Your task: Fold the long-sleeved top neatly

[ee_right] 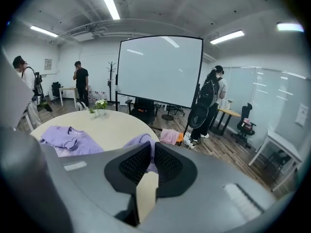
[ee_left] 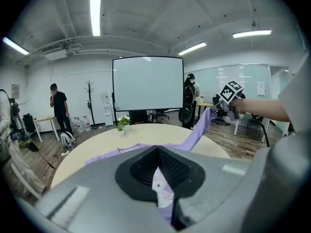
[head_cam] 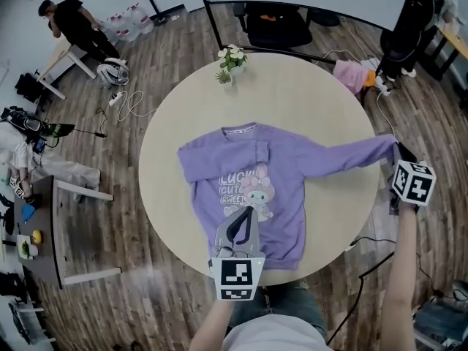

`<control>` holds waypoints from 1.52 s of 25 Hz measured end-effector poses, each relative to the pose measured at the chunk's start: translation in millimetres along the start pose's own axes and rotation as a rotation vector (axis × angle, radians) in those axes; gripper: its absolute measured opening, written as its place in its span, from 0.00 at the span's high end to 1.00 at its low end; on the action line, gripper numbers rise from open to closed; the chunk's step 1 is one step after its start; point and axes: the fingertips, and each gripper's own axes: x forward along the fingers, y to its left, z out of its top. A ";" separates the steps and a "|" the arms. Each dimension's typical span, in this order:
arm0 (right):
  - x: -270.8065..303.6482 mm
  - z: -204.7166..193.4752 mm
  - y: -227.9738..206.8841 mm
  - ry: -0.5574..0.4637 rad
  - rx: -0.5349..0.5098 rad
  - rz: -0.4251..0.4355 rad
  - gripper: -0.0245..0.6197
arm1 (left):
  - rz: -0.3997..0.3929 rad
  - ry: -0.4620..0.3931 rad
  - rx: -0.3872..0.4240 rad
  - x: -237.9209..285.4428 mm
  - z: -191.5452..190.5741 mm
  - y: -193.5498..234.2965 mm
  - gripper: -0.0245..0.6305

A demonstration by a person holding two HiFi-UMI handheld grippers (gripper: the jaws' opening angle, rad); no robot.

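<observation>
Left gripper: fingers met at the tips above the long-sleeved top | right gripper: fingers clamped its sleeve, stretched past the bench edge

The top lies on the bench, with a plant behind it at the far rim. One sleeve stretches right, past the bench edge.

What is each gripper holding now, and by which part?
The right gripper holds the purple top by the end of its outstretched sleeve. The left gripper hovers above the top's front and seems to hold nothing.
</observation>
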 end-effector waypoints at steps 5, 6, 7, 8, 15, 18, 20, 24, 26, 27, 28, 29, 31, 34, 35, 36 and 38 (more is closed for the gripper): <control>9.4 25.5 10.0 -0.005 -0.035 0.004 0.88 | -0.002 -0.010 -0.004 1.8 2.3 13.1 0.96; 8.8 31.5 17.8 -0.013 -0.044 0.012 0.88 | -0.003 -0.013 -0.004 2.3 2.9 16.8 0.96; 7.5 37.9 27.4 -0.023 -0.054 0.024 0.88 | -0.003 -0.016 -0.005 2.5 3.8 20.7 0.96; 5.9 44.7 38.6 -0.034 -0.064 0.039 0.88 | -0.003 -0.020 -0.006 2.2 4.9 24.9 0.96; -0.7 97.8 143.0 -0.106 -0.142 0.170 0.88 | 0.010 -0.040 -0.030 -8.7 6.8 64.4 0.96; 0.7 113.7 193.8 -0.120 -0.173 0.231 0.88 | 0.029 -0.043 -0.036 -15.4 4.2 84.8 0.96; 3.1 120.5 228.5 -0.122 -0.200 0.269 0.88 | 0.044 -0.045 -0.035 -21.0 2.0 99.3 0.96; 5.9 129.9 295.1 -0.120 -0.274 0.335 0.88 | 0.069 -0.046 -0.072 -34.0 -3.1 129.1 0.96; 6.1 132.3 325.7 -0.116 -0.319 0.368 0.88 | 0.088 -0.044 -0.085 -40.7 -6.0 142.6 0.96; 5.8 133.5 340.0 -0.114 -0.339 0.385 0.88 | 0.096 -0.042 -0.089 -43.9 -7.4 148.8 0.96; 5.6 135.0 353.9 -0.112 -0.358 0.402 0.88 | 0.105 -0.039 -0.092 -46.8 -8.7 154.6 0.96; 5.8 136.1 367.9 -0.110 -0.376 0.420 0.88 | 0.112 -0.037 -0.096 -49.3 -10.3 160.4 0.96; 9.0 134.6 396.9 -0.096 -0.419 0.457 0.88 | 0.124 -0.032 -0.111 -52.0 -15.7 172.7 0.96; 18.4 120.3 441.7 -0.049 -0.526 0.510 0.88 | 0.141 -0.019 -0.128 -52.7 -28.3 191.8 0.96; 20.9 114.1 455.6 -0.030 -0.569 0.524 0.88 | 0.147 -0.015 -0.134 -53.3 -31.8 197.7 0.96; 22.7 107.4 468.7 -0.008 -0.609 0.537 0.88 | 0.152 -0.011 -0.141 -54.5 -34.2 203.0 0.96; 24.2 91.9 492.3 0.045 -0.667 0.565 0.88 | 0.160 -0.002 -0.154 -57.7 -37.0 211.4 0.96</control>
